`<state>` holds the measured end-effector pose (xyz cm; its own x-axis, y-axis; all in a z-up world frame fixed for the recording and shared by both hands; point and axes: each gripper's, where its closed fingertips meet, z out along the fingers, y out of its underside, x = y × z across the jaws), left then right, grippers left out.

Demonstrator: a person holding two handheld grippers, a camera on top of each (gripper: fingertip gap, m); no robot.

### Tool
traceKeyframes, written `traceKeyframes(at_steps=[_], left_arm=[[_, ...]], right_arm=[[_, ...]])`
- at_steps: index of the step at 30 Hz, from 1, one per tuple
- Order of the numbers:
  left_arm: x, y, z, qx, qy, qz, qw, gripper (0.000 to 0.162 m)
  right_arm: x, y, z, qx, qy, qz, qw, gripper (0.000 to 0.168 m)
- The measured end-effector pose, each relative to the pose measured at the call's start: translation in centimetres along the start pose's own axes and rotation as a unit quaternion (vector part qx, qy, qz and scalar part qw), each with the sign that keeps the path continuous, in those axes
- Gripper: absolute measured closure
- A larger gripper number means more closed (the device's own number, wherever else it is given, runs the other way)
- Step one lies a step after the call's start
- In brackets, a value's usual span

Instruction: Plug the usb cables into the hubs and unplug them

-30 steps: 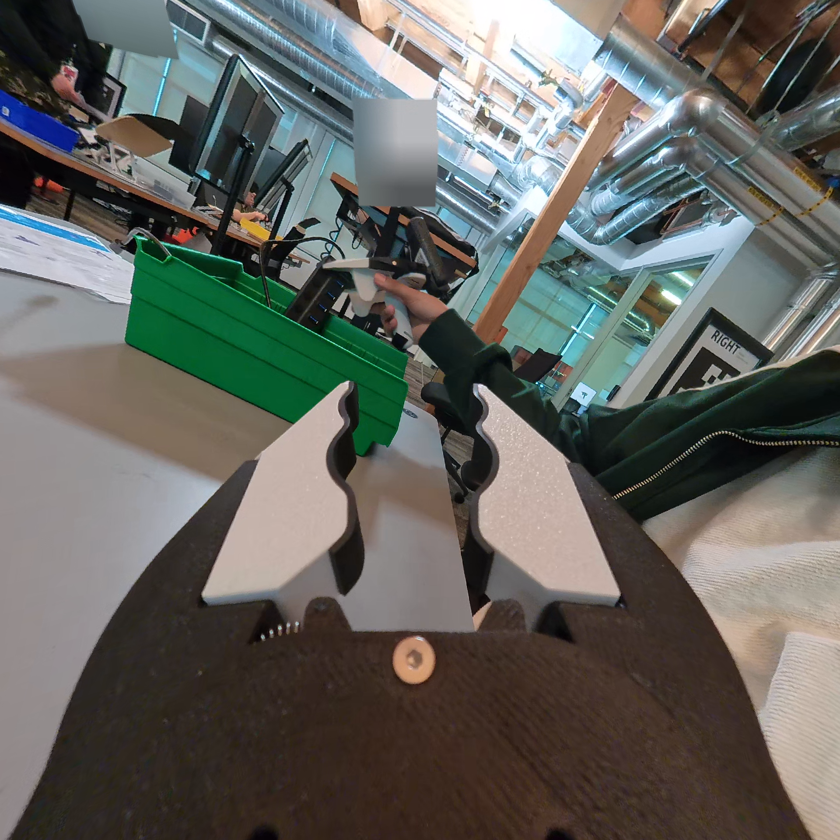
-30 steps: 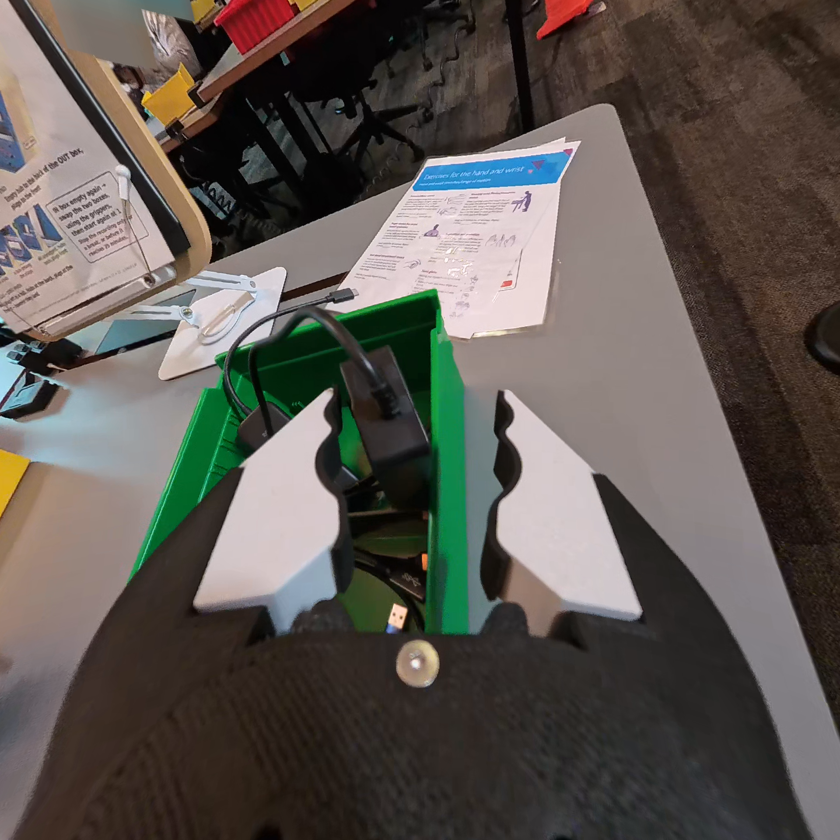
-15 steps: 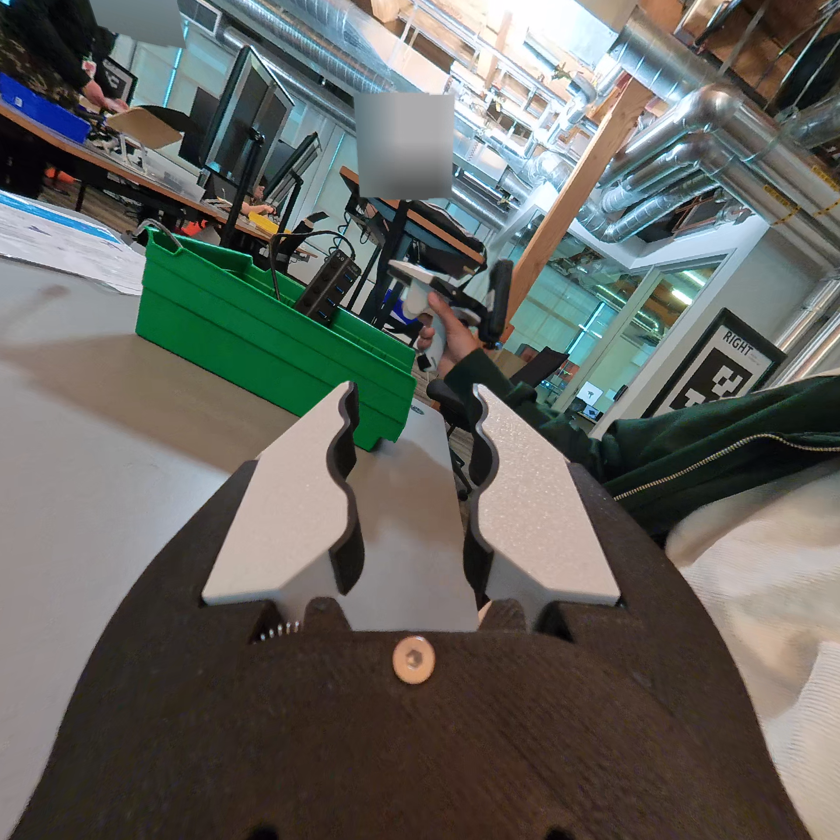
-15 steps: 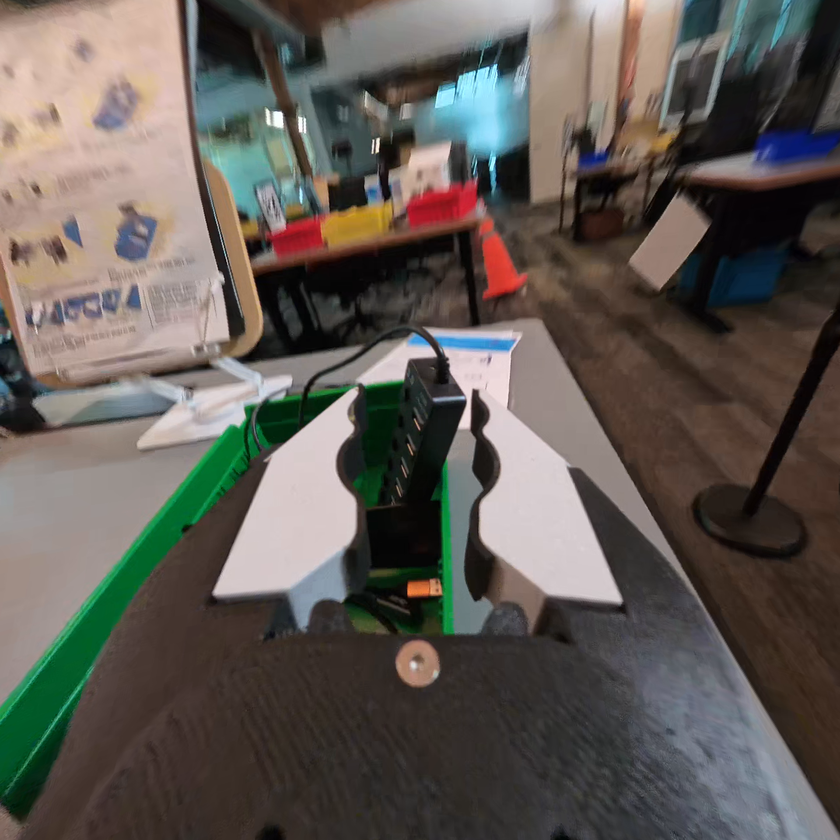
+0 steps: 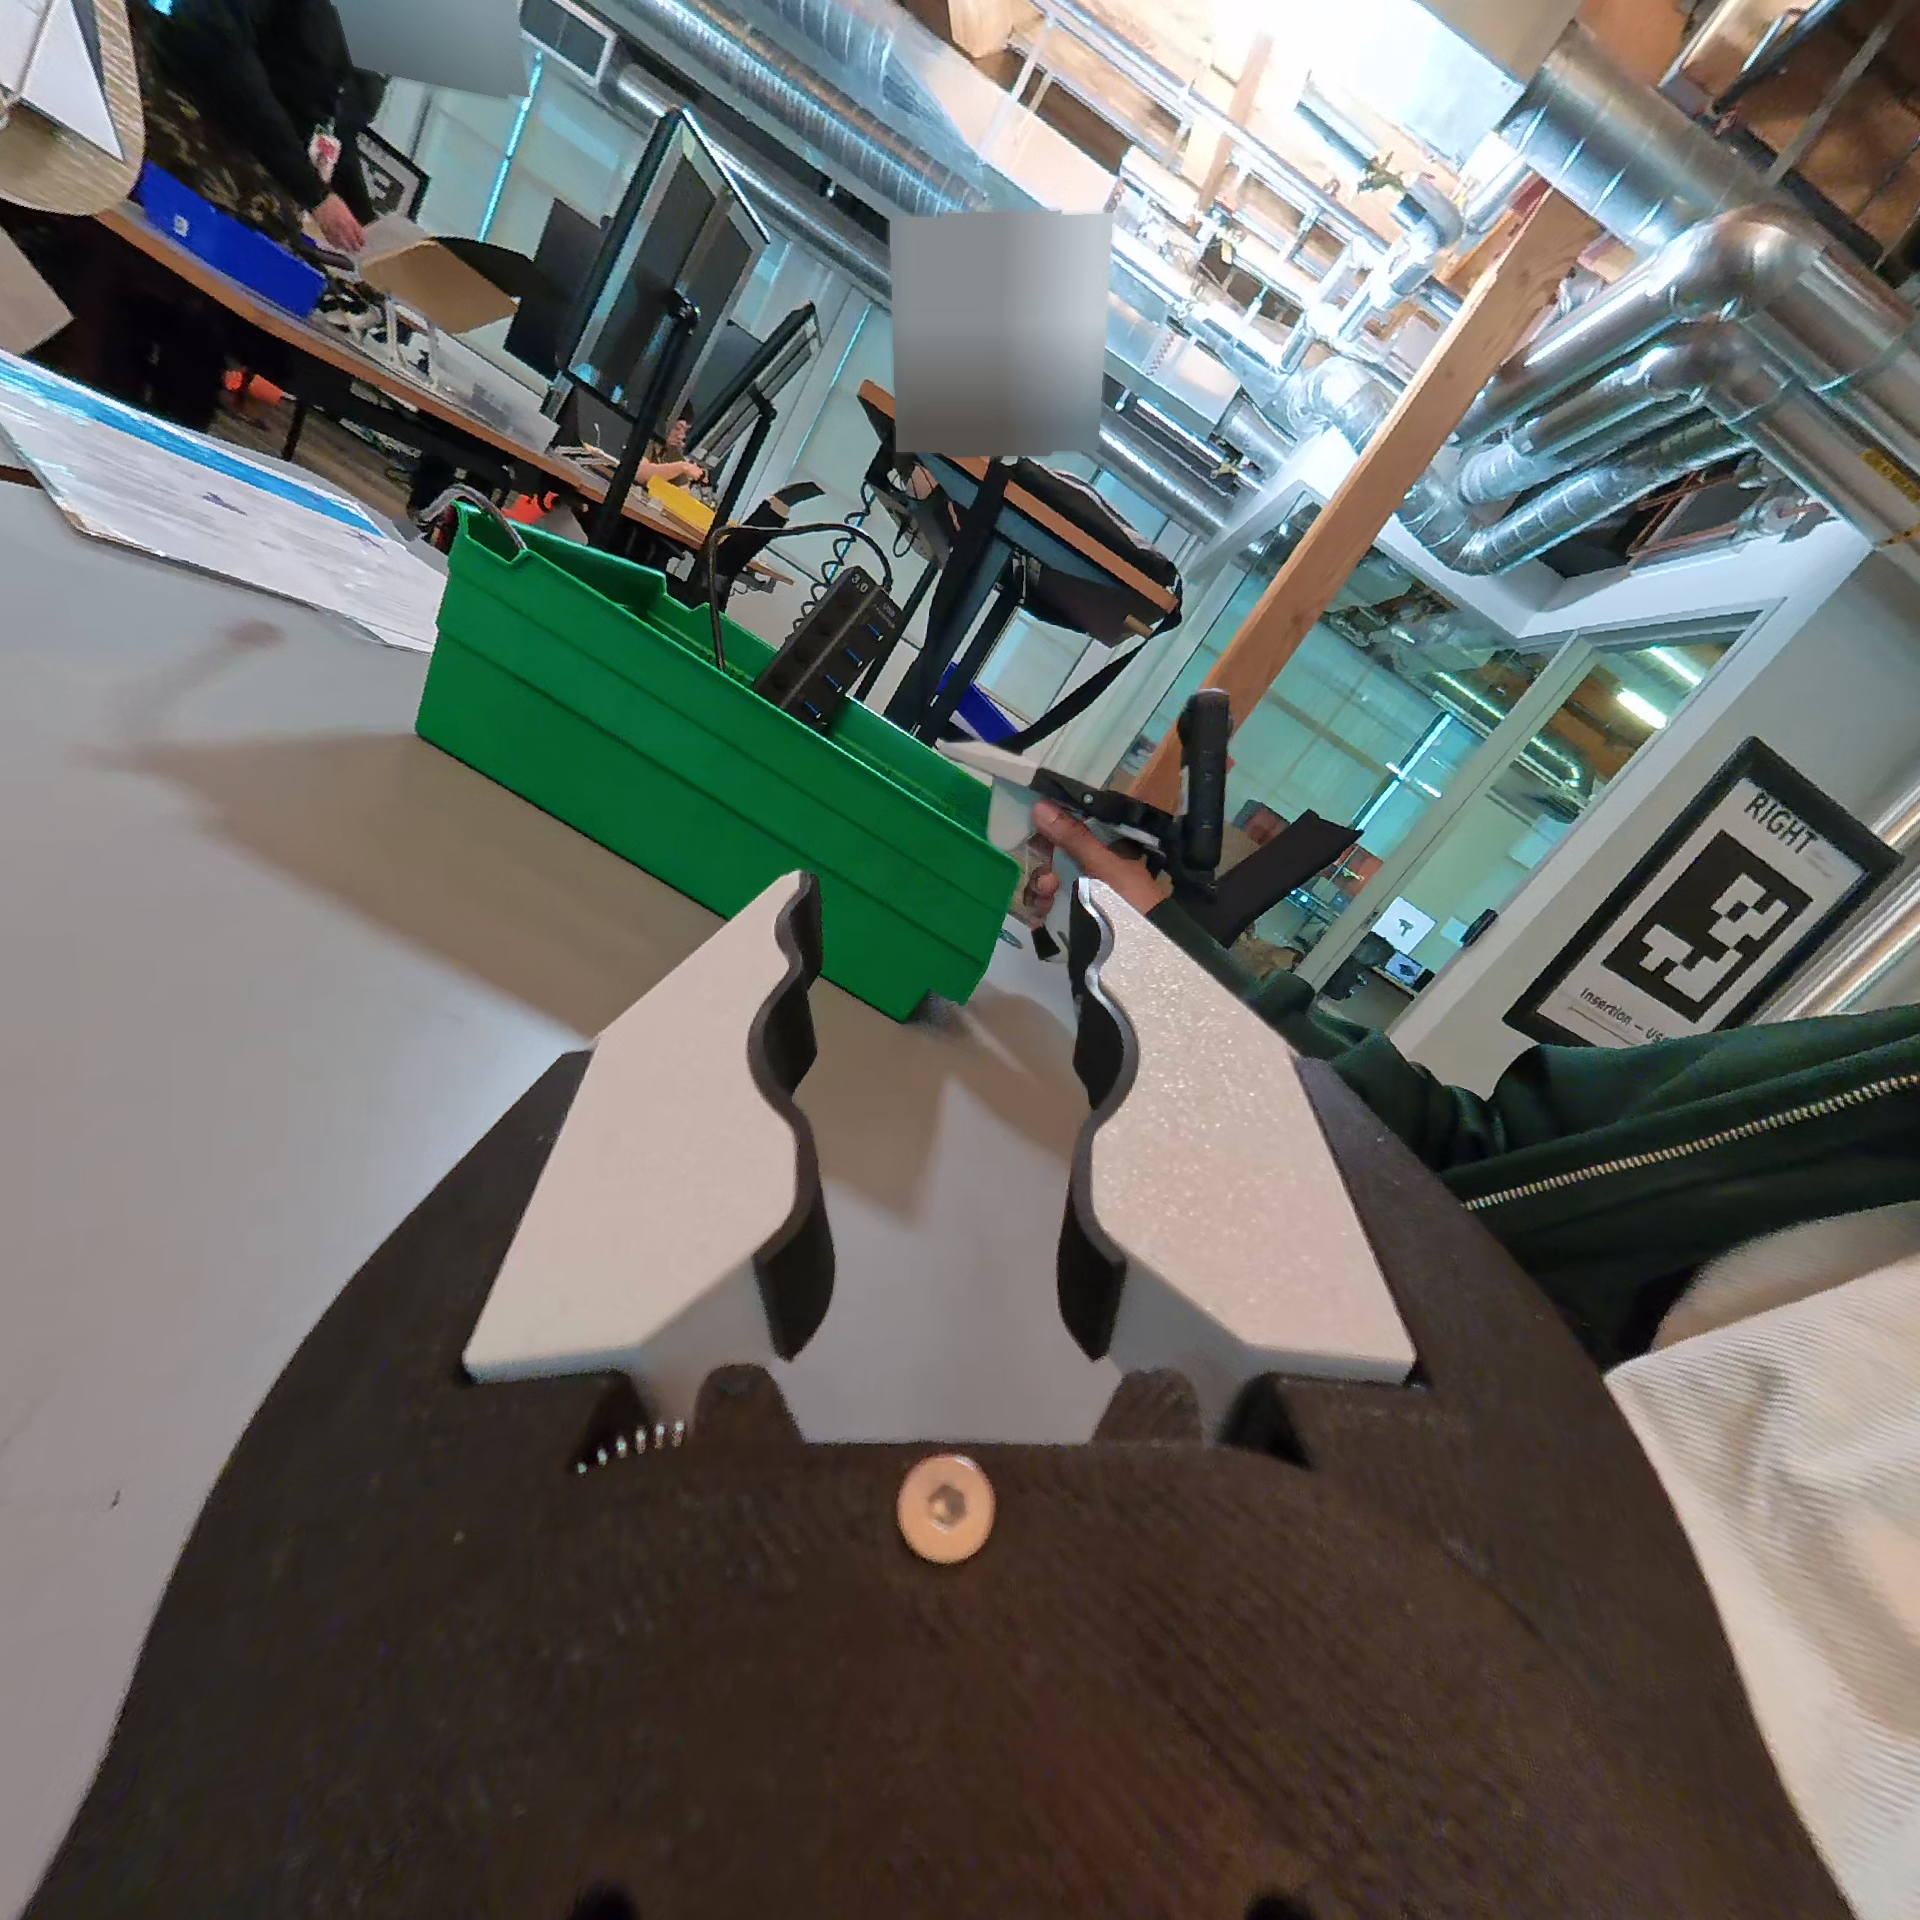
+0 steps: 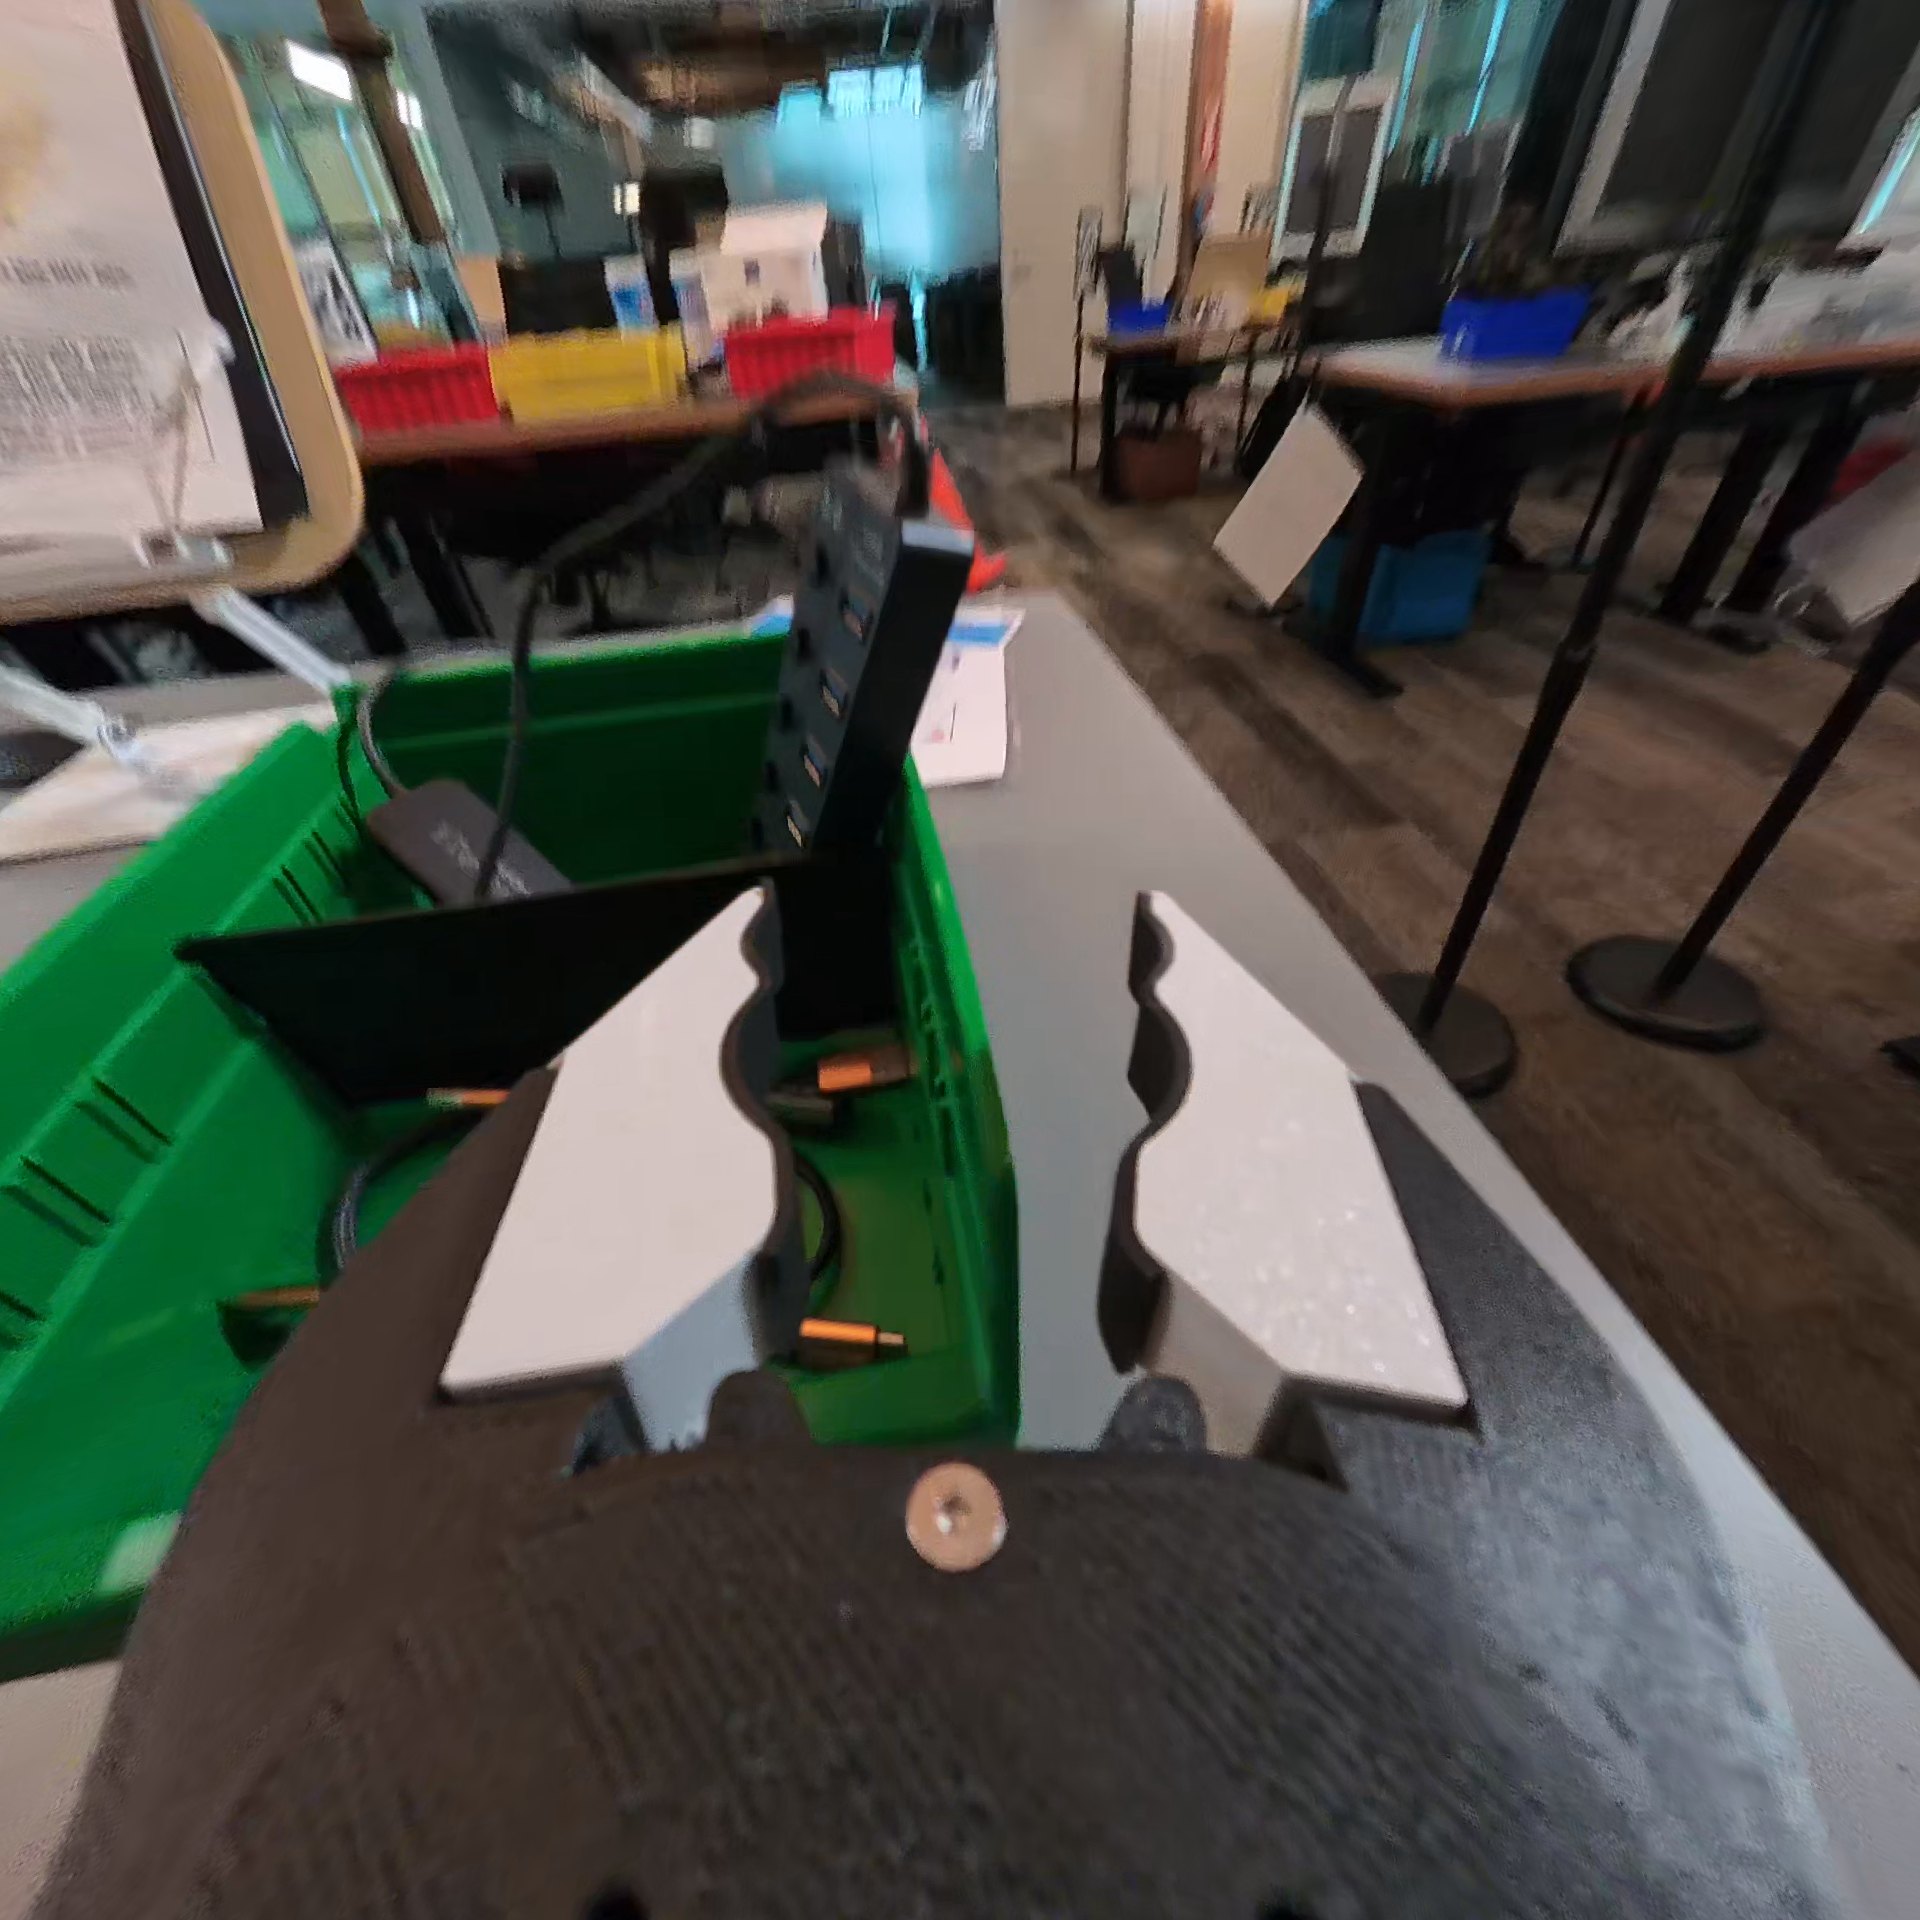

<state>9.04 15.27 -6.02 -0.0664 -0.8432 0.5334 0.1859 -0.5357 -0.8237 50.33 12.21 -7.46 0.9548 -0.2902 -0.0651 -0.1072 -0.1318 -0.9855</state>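
Note:
A green bin stands on the grey table. A long black USB hub leans upright against the bin's right wall, its cable looping over the top. A flat dark hub lies behind a black divider. Cables with orange plugs lie in the near compartment. My right gripper is open and empty over the bin's right wall, short of the long hub. My left gripper is open and empty, low over the table, apart from the bin. The long hub and the right gripper show there too.
A printed sheet lies on the table beyond the bin. A stand with a board of papers is at the left. The table's right edge drops to the floor, where black stanchion posts stand. A person's green sleeve is at the right.
The right gripper let go of the long hub, opened and drew back toward the bin's near end. The hub stays leaning in the bin. The left gripper barely moved.

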Motion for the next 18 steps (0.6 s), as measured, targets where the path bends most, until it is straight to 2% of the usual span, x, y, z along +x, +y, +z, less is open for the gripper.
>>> traceKeyframes(at_steps=[3, 8, 18], left_arm=[[-0.2, 0.1, 0.1, -0.004, -0.005, 0.002, 1.000, 0.116], [-0.5, 0.4, 0.3, -0.009, -0.007, -0.005, 1.000, 0.116], [-0.6, 0.5, 0.4, -0.014, -0.007, -0.011, 1.000, 0.116]], right_arm=[[0.3, 2.3, 1.2, -0.058, -0.008, -0.010, 0.998, 0.094], [1.0, 4.0, 1.8, -0.097, -0.009, 0.008, 0.995, 0.093], [1.4, 4.9, 2.4, -0.111, -0.018, 0.069, 0.991, 0.094]])
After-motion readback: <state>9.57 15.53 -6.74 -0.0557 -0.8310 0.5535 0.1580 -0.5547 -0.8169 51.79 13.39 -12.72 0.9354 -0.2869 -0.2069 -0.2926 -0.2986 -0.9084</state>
